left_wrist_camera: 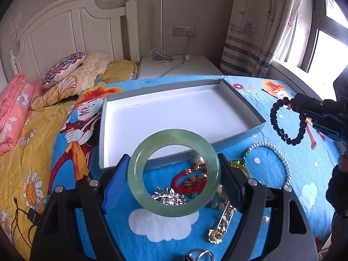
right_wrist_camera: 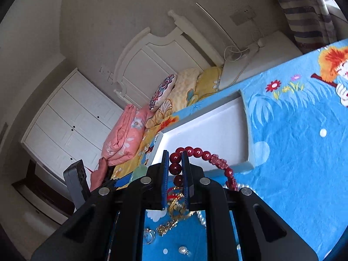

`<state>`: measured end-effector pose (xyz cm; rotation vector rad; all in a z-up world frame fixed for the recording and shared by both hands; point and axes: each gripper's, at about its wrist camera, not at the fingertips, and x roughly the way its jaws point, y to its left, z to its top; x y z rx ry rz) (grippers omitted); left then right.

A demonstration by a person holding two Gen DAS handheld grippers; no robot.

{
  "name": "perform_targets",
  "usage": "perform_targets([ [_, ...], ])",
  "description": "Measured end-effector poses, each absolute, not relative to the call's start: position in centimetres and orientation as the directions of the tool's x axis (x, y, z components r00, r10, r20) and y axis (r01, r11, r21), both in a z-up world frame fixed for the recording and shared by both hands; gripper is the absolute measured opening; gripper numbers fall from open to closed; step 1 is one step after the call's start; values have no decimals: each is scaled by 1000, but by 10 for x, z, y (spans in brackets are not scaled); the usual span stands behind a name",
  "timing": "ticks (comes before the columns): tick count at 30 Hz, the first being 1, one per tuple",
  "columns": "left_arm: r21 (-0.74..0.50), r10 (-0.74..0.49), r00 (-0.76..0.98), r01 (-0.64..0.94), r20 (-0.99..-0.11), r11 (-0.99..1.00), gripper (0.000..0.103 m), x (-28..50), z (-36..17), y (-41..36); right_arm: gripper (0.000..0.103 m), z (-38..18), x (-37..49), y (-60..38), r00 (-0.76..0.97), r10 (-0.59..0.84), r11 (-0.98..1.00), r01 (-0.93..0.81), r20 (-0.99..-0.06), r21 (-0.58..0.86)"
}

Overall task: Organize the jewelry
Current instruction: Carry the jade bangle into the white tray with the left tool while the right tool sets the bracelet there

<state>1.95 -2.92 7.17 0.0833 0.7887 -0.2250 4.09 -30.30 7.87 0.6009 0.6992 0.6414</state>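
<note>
In your left wrist view, the bottom edge is cutting off the silver rings [left_wrist_camera: 199,255], and the jade bangle [left_wrist_camera: 174,173] is covering parts of the red cord bracelet [left_wrist_camera: 189,179] and the silver piece [left_wrist_camera: 168,198]. In your right wrist view, the gripper body is hiding most of the jewelry pile [right_wrist_camera: 174,215], and the window-side curtain [right_wrist_camera: 304,10] is running out of frame.

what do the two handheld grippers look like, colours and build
Both are alike. The left gripper has a black plastic frame with slotted arms and round silver bolt heads at the pivots. Its fingers carry flat blue pads with fine ribbing. The right gripper has the same black frame, silver bolts and blue ribbed pads. A dark sleeve shows behind it in the left view.
</note>
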Motion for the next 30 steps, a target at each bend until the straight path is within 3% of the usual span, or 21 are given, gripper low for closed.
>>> perform_targets([
  [8,20,-111,646,193,-755,981,78,81,69,-23,12,102,102,-268,627,621,767,-362,-471,529],
  [16,20,-90,571,184,-816,983,78,142,53,-7,13,66,144,-199,598,417,889,-425,-685,170],
  [18,-11,-117,533,198,-838,980,78,153,44,-2,18,50,146,-186,580,348,900,-427,-736,89],
  [19,-18,-121,514,200,-849,980,78,157,39,1,29,43,145,-185,564,341,898,-433,-752,83],
  [21,-17,-128,508,218,-852,976,78,160,37,5,67,37,141,-190,559,363,892,-439,-745,106],
  [25,0,-139,511,263,-848,965,85,152,40,5,69,32,135,-210,566,361,906,-401,-741,136],
  [30,96,-73,530,284,-845,954,77,133,31,-14,65,21,127,-220,543,352,904,-408,-762,127],
])
